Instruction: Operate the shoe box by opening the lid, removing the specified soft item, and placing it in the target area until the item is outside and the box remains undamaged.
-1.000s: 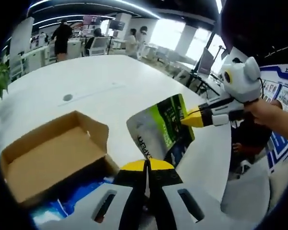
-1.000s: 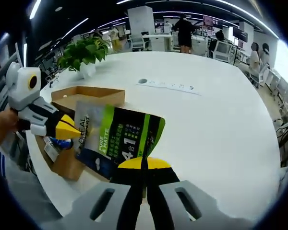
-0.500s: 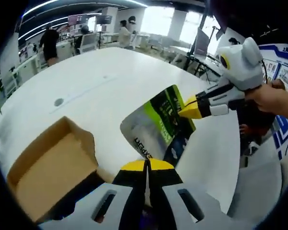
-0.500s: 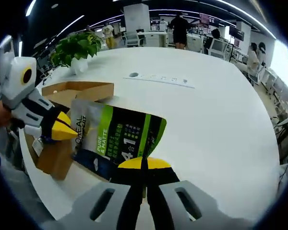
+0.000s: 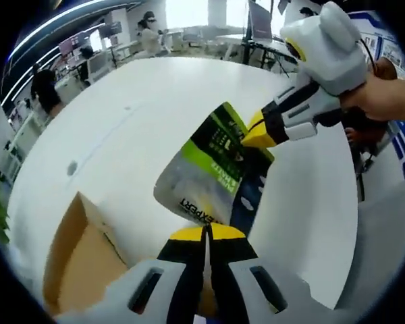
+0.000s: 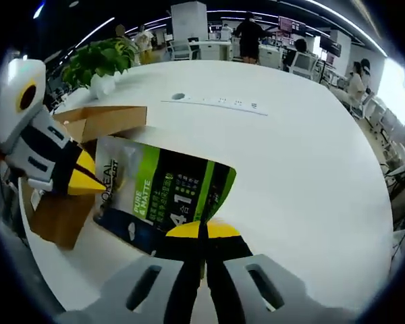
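Left gripper (image 5: 206, 233): jaws closed flat together at bottom center of the left gripper view, clamping the lower edge of the pouch (image 5: 209, 169). Right gripper (image 6: 204, 231): jaws likewise closed, clamping the pouch's near edge at bottom center of the right gripper view. The pouch, green, black and silver, sits at frame center in both views, held between the 2 grippers above the white table (image 6: 310, 155), outside the box. The cardboard box (image 5: 81, 263) lies at lower left of the left gripper view, lid open. In the right gripper view the box (image 6: 88, 135) is at center left, behind the left gripper. A plant (image 6: 98, 61) stands at upper left.
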{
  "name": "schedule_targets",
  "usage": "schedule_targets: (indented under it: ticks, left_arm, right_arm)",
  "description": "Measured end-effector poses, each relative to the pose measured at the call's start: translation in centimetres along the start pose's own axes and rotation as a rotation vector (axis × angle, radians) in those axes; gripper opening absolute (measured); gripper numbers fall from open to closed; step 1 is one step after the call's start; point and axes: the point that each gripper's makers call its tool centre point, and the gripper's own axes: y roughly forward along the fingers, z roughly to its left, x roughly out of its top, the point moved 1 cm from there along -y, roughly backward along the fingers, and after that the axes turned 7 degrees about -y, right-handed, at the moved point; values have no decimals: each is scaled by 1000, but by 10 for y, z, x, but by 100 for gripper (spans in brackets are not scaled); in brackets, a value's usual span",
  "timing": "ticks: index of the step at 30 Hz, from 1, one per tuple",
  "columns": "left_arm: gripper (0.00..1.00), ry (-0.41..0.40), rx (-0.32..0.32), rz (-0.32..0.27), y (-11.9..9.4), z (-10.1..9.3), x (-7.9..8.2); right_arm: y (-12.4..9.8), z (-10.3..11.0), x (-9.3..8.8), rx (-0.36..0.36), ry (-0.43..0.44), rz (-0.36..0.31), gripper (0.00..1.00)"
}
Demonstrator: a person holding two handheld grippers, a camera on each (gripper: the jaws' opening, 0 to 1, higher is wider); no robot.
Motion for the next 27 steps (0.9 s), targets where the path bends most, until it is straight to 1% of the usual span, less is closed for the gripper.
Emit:
schedule_targets:
  ticks: [7,12,22,27]
  left_arm:
    - [0,49,8,50,14,1,-5]
    - [0,76,18,85,20,3,-10]
    - [0,147,55,109,29,8,-12]
    - [0,160,67,111,32,11,-13]
  right_arm:
    - [7,-3,-5,2,-4,1,0]
    - [12,-3,-4,7,-7,-6,0]
    - [22,-3,-7,12,-11,2,0]
    - [24,-2,-9,15,-15,8,0]
